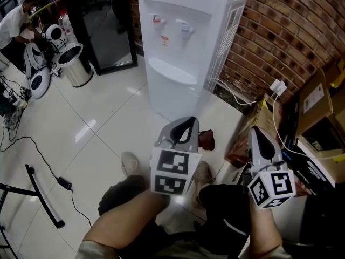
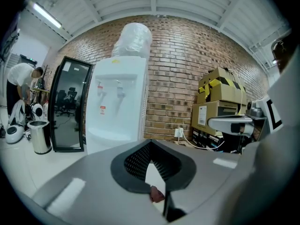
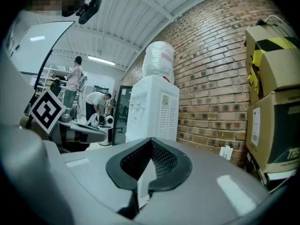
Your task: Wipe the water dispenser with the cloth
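I see both tongs closed and empty: my left gripper and right gripper, lower centre. The dark red cloth lies on the floor just beyond the left one, below the water dispenser, top centre. Cardboard boxes crowd the right edge.

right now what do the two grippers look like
The left gripper and right gripper are alike: smooth light grey shells tapering to a point, black ribbed lining inside the jaws, and a white cube with black square markers at the back.
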### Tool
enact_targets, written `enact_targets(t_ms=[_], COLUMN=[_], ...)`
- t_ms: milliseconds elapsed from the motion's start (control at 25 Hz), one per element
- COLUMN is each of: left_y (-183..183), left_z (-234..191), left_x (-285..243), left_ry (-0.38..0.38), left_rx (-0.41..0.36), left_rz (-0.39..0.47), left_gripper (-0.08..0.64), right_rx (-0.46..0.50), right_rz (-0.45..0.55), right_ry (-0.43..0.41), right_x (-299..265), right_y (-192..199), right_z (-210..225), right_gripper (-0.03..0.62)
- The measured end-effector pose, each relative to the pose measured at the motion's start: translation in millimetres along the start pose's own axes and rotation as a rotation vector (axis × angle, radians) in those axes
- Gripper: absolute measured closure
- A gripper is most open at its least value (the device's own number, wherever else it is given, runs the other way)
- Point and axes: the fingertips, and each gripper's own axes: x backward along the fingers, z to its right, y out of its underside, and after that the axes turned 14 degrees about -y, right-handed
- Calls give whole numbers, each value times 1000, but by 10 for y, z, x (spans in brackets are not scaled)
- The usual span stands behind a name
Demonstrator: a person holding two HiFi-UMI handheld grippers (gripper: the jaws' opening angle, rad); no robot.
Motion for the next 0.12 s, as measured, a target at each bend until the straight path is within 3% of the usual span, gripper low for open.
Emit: enact_targets(t_ms=[120], left_y=[-5], left_z=[-1], left_x=[21], left_ry=[-1], left_rx=[2], left_rz=[2], left_gripper=[560], right_rx=[5], right_rz=[-2], right_ry=[-1], right_x=[0], right_y=[-6], right_z=[-10], right_gripper=[581])
